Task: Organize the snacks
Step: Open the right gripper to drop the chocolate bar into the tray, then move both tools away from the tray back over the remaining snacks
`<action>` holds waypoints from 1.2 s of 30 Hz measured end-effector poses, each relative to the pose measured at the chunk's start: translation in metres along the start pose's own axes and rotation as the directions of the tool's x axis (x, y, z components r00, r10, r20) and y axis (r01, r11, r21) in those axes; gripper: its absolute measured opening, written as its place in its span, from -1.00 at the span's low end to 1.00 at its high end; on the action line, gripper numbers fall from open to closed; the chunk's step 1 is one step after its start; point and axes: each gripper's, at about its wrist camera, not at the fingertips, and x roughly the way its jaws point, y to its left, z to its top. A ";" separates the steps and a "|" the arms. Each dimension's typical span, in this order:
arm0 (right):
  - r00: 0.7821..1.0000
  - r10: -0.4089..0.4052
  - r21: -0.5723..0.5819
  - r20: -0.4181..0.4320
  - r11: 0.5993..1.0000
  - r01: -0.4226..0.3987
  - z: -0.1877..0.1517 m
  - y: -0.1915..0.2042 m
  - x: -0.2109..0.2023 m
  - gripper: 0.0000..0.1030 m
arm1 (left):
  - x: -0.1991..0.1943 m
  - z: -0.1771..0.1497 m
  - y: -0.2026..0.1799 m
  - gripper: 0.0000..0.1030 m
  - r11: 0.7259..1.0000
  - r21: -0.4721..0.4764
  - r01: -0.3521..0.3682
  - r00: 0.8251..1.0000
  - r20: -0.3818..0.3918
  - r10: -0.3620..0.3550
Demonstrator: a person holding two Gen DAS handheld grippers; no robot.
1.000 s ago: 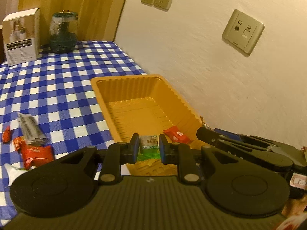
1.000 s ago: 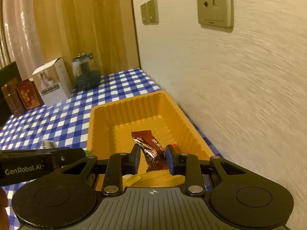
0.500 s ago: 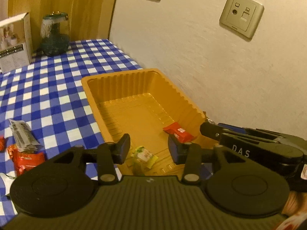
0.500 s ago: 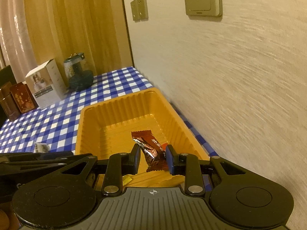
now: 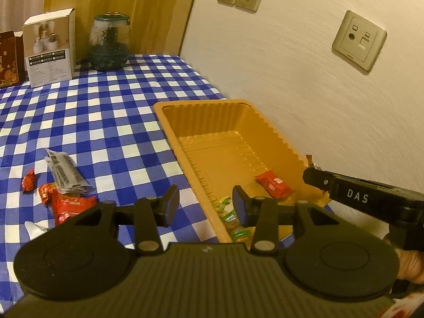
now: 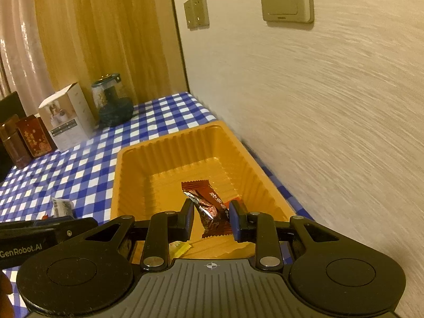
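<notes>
Two snacks already lie in the orange tray (image 5: 278, 137): a red packet (image 5: 273, 184) and a green candy (image 5: 233, 222). Left claw (image 5: 204, 205) gapes wide, empty, at the tray's near edge. Right claw (image 6: 210, 218) pinches a brown wrapper (image 6: 209, 206) over the tray, probably for dropping. More packets (image 5: 69, 204) wait on the bench (image 5: 106, 122).

My counter (image 5: 111, 111) wears a blue-and-white checked cloth. At its far end a white carton (image 5: 49, 50) stands beside a dark green glass jar (image 5: 110, 43), with red-brown boxes (image 6: 25, 140) to the carton's left. Beige sockets (image 5: 359, 39) sit on the textured wall.
</notes>
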 end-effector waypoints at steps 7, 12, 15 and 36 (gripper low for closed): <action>1.000 0.026 0.007 0.005 1.000 -0.026 0.001 0.004 0.004 -0.43 | 0.000 -0.003 0.006 -0.20 1.000 -0.011 -0.008 1.000 -0.004 0.007; 0.996 0.084 0.083 0.016 0.993 -0.085 0.001 -0.003 0.007 0.35 | -0.004 -0.007 0.011 -0.19 1.000 -0.018 -0.016 1.000 -0.005 0.016; 0.997 0.079 0.094 0.023 0.992 -0.081 0.001 -0.005 0.004 0.35 | -0.008 -0.009 0.015 -0.18 0.999 -0.019 -0.026 1.000 -0.003 0.026; 0.996 0.092 0.060 -0.005 0.994 -0.091 -0.036 0.041 -0.059 0.35 | -0.080 -0.051 0.055 0.10 0.989 -0.082 -0.124 0.992 -0.015 0.123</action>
